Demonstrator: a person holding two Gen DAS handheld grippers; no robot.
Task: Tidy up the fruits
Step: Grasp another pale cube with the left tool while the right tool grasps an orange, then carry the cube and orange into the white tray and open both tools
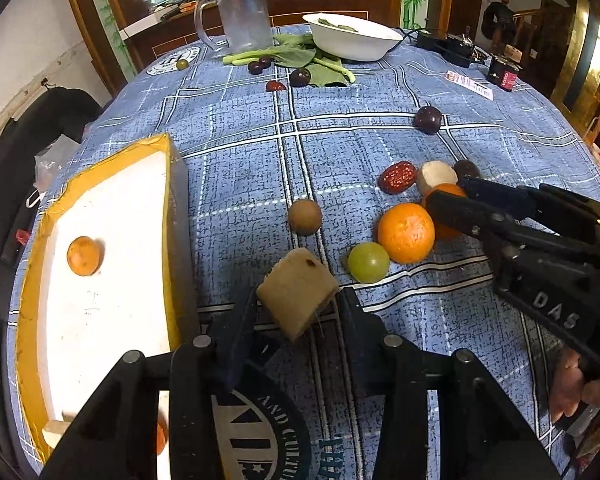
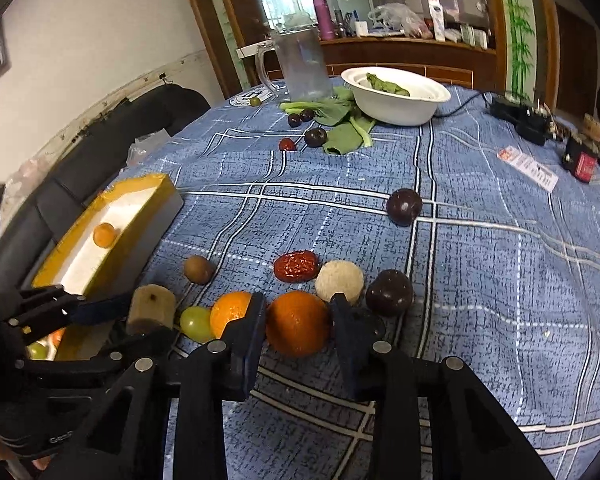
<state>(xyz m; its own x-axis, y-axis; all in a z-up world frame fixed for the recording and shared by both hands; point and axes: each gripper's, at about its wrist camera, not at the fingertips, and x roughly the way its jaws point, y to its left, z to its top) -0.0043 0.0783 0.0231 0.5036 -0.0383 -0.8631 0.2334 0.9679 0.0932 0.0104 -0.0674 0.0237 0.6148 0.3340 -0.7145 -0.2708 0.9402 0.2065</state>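
The left gripper is pinching a tan, corky chunk, its pads pressing the two flanks while the piece is sitting on the blue checked tablecloth just beside the yellow-edged foam tray; the right gripper is squeezing an orange across its widest part, its fingers bearing on both sides, with a second orange and a green grape lying close on its left. One small orange fruit is already resting inside the tray, so the sorting is looking barely begun. The chunk is appearing light, dry and rough, probably gripping well but likely crumbling at its edges if squeezed hard, so the flat flanks are seeming the sensible hold. The orange is looking firm, slightly springy and heavier, its round peel tending to slip upward unless taken at the equator, as it is now. A red date, a pale fuzzy ball, a dark plum and a brown kiwi-like fruit are waiting near the orange, with another plum further off; the grape is seeming the most fragile, wanting a gentle close
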